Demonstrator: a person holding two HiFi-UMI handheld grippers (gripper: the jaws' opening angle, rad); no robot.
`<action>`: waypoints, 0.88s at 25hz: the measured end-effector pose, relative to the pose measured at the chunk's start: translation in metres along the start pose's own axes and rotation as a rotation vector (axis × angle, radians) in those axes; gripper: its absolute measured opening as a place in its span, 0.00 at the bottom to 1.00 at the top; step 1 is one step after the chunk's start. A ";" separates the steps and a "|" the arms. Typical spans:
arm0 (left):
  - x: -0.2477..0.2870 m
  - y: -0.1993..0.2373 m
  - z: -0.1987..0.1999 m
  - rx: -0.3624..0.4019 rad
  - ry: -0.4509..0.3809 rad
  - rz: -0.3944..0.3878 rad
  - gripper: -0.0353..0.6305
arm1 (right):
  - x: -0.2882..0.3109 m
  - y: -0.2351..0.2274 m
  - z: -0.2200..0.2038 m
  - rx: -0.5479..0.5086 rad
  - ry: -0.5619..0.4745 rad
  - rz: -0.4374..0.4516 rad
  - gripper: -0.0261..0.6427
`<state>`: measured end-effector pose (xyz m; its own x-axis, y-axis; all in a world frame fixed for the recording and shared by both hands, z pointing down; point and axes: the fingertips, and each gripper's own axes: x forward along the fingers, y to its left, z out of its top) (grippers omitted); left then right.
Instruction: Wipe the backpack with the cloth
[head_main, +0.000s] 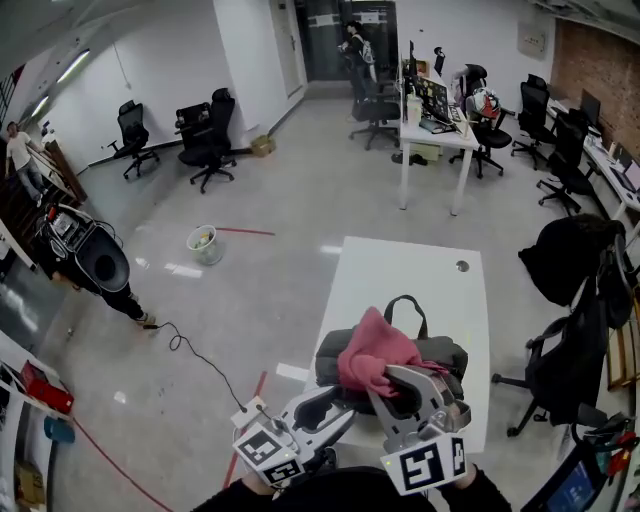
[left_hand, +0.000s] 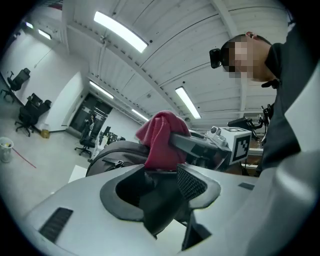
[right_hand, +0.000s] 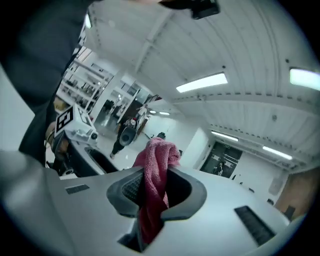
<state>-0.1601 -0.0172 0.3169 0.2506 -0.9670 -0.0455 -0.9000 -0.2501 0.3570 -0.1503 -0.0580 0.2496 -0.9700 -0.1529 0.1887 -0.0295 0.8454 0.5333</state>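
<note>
A dark grey backpack (head_main: 432, 356) lies on the near end of the white table (head_main: 400, 268), its handle loop pointing away from me. My right gripper (head_main: 402, 380) is shut on a pink cloth (head_main: 372, 352), which is bunched up and rests on top of the backpack. In the right gripper view the cloth (right_hand: 156, 167) hangs down between the jaws of the right gripper (right_hand: 150, 194). My left gripper (head_main: 338, 406) is at the backpack's near left edge. In the left gripper view, dark backpack fabric (left_hand: 159, 200) is pinched in the left gripper (left_hand: 161, 186), with the cloth (left_hand: 162, 134) and backpack (left_hand: 112, 150) just beyond.
A round grommet (head_main: 461, 266) sits at the table's far right. Office chairs draped with black jackets (head_main: 578, 262) stand to the right. On the floor to the left are a white bucket (head_main: 204, 243) and a black cable (head_main: 195, 355). Desks and people are far behind.
</note>
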 end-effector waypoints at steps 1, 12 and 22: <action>0.000 0.000 0.000 0.001 0.002 -0.009 0.37 | 0.008 0.010 0.000 -0.051 0.027 0.007 0.13; 0.010 0.006 0.001 -0.023 -0.015 0.050 0.33 | -0.034 -0.027 -0.064 0.011 0.171 -0.102 0.13; 0.041 -0.035 -0.007 0.000 -0.048 0.083 0.33 | -0.103 -0.095 -0.109 0.313 -0.041 -0.248 0.13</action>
<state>-0.1163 -0.0474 0.3090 0.1580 -0.9856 -0.0601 -0.9169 -0.1690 0.3615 -0.0213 -0.1783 0.2700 -0.9328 -0.3569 0.0495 -0.3300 0.9013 0.2805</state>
